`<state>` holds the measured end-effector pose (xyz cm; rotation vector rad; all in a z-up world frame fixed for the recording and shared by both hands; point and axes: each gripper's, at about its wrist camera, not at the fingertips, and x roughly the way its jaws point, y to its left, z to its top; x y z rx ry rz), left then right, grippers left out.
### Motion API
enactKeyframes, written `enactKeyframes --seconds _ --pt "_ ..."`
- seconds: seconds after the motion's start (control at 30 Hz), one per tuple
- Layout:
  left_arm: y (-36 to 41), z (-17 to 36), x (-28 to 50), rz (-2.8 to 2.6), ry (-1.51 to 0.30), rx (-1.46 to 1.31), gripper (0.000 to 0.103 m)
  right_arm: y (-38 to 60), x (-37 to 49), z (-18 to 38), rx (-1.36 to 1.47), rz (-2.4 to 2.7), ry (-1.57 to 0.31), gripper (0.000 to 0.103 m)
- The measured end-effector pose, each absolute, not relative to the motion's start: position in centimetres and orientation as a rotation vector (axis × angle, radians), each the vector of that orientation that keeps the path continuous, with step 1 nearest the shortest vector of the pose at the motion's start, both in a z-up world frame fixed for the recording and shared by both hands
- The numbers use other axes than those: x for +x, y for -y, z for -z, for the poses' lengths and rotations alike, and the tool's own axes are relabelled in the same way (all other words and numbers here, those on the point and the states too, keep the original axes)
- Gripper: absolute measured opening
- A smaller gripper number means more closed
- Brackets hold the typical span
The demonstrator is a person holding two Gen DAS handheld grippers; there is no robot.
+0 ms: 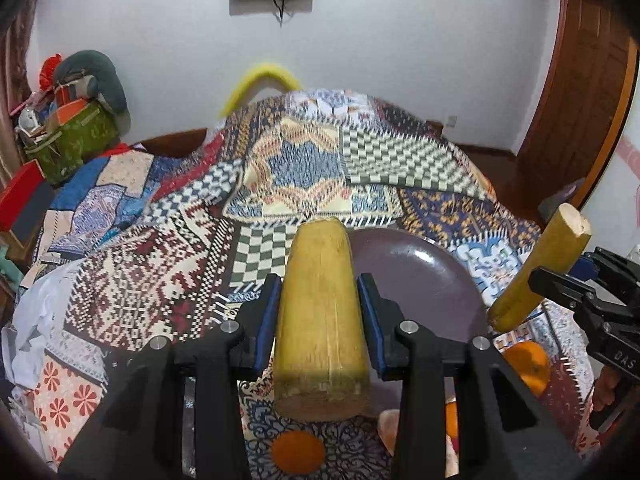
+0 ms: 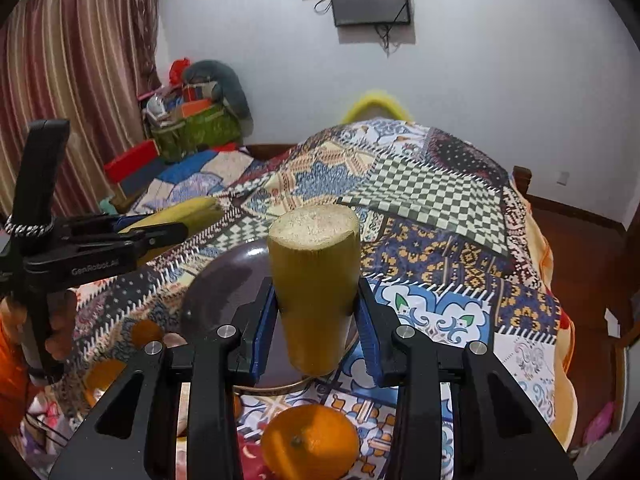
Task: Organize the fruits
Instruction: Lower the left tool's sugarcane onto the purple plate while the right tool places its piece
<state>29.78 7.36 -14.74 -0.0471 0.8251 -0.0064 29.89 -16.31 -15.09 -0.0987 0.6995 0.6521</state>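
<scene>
clamping sugarcane piece (image 1: 320, 320), hand-held gripper (image 1: 319, 320) (left)

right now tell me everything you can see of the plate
The plate is round, dark purple-brown and glossy, with a thin gold-looking rim at its near edge in the right wrist view. It looks empty. It lies flat on the patterned quilt, partly hidden by the cane pieces held over it. Oranges lie on the quilt beside it.

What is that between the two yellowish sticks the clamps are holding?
A dark purple plate on the patterned bedspread, empty as far as visible; the left wrist view shows it between the left stick and right stick.
</scene>
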Motion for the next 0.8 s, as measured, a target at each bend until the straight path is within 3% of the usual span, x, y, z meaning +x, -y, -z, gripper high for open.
enactKeyframes --seconds 0.8 --pt "-6.5 19.6 36.3 0.096 -1.004 0.029 0.038 11.8 36.1 17.8 -0.218 -0.778 -0.88 0.035"
